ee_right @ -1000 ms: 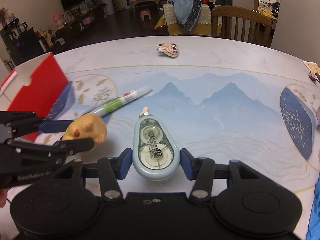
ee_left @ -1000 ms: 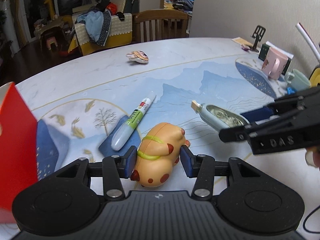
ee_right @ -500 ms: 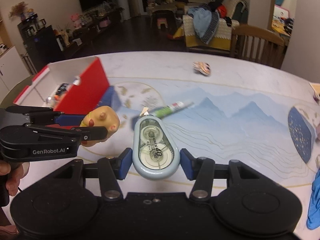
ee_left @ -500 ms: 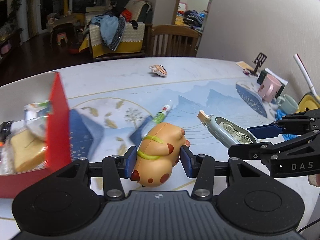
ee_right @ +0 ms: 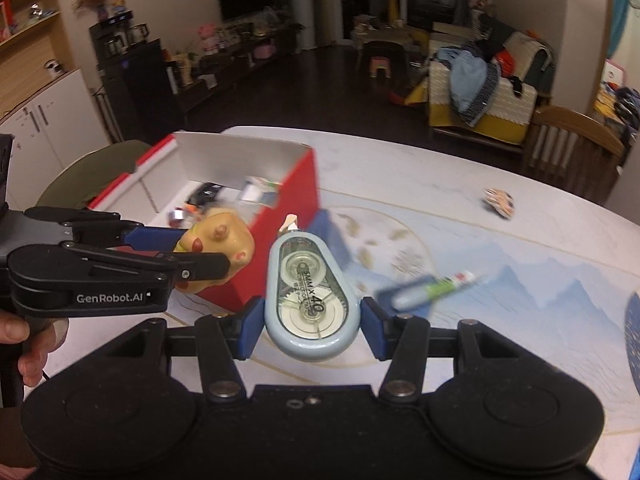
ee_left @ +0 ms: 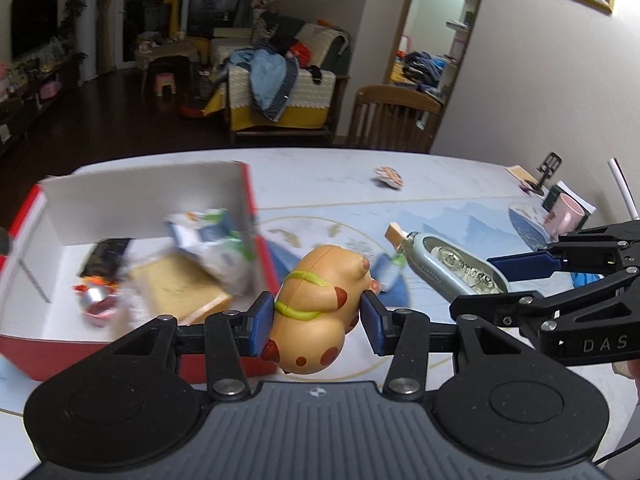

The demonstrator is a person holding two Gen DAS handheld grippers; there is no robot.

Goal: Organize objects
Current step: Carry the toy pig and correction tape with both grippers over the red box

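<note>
Correction tape (ee_right: 308, 292) sat clamped flat between my right gripper's (ee_right: 310, 326) fingers (ee_right: 252, 326), nose pointing away at twelve o'clock, so I judged it would slide off tip-first. My left gripper's (ee_left: 316, 322) fingers (ee_left: 260, 322) were closed on the orange animal toy (ee_left: 320, 308) across its middle, the widest firm part. Both loads hung above the counter (ee_left: 460, 188), side by side, which I took as carrying two things in one trip. At ten o'clock of the left gripper lay the open red box (ee_left: 120, 348), already holding blurred odds and ends. At two o'clock of the right gripper a marker pen (ee_right: 436, 288) lay on the counter, unsorted.
</note>
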